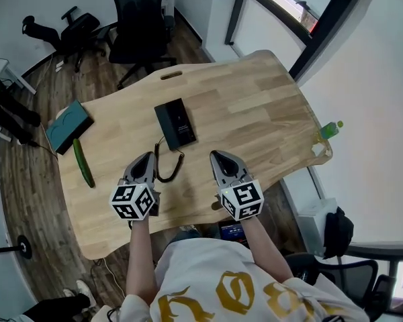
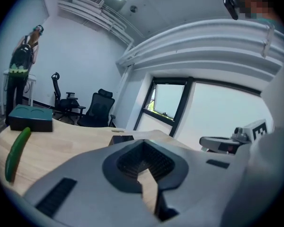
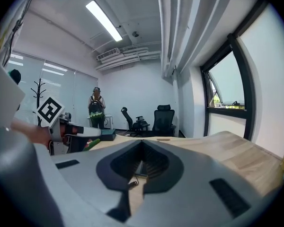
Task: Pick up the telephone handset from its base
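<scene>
While the left gripper (image 1: 148, 157) and right gripper (image 1: 216, 155) are hovering over the table's (image 1: 255, 106) near edge with jaws closed on nothing, the phone (image 1: 175, 124) is lying just ahead between them. Its handset (image 1: 166, 127) is seemingly resting in place, long axis running away from the person, slightly nearer the left gripper, whose tip is sitting beside the cord (image 1: 169, 166). Farther left a shut teal box (image 1: 68, 126) is hiding its contents, and a green bottle (image 1: 330, 129) is standing at the right edge.
</scene>
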`<state>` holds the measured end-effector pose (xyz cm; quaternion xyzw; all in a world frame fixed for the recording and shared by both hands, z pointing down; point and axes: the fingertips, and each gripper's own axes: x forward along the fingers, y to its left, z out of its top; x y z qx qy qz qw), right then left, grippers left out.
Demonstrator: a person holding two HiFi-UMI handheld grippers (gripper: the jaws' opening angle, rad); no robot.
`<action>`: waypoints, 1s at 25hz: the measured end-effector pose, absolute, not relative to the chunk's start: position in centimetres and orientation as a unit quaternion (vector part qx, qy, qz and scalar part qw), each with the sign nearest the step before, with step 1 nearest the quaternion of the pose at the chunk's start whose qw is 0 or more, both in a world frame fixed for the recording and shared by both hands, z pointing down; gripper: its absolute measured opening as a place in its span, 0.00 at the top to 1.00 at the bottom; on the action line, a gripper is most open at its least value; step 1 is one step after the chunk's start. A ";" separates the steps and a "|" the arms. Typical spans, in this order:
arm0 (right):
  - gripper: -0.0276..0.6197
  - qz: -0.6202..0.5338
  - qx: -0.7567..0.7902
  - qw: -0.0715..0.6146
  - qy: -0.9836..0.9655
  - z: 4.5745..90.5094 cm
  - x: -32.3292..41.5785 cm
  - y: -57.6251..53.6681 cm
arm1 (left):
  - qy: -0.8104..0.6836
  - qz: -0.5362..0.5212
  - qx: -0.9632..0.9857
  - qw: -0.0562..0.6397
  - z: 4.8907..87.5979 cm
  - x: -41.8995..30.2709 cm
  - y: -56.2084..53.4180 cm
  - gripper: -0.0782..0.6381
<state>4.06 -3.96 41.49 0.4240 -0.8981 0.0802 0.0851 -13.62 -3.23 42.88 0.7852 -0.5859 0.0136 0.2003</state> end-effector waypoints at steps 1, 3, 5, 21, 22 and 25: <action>0.95 0.086 0.431 0.081 -0.895 41.6 4.0 -4.2 | -0.584 0.019 0.787 0.200 43.1 -13.7 -3.5 0.88; 0.95 0.102 0.443 0.071 -0.888 41.6 4.0 -4.4 | -0.585 0.017 0.785 0.202 43.3 -13.9 -3.8 0.88; 0.95 0.108 0.445 0.070 -0.886 41.6 4.0 -4.7 | -0.592 0.012 0.781 0.200 43.4 -14.1 -4.2 0.88; 0.95 0.105 0.429 0.083 -0.894 42.2 2.8 -8.3 | -0.584 -0.006 0.783 0.213 43.5 -14.2 -7.2 0.88; 0.95 0.107 0.425 0.085 -0.895 42.4 2.6 -8.4 | -0.585 -0.011 0.781 0.219 43.6 -14.4 -7.4 0.88; 0.95 0.111 0.422 0.091 -0.895 43.0 2.5 -8.8 | -0.584 -0.017 0.778 0.229 44.0 -14.6 -7.9 0.88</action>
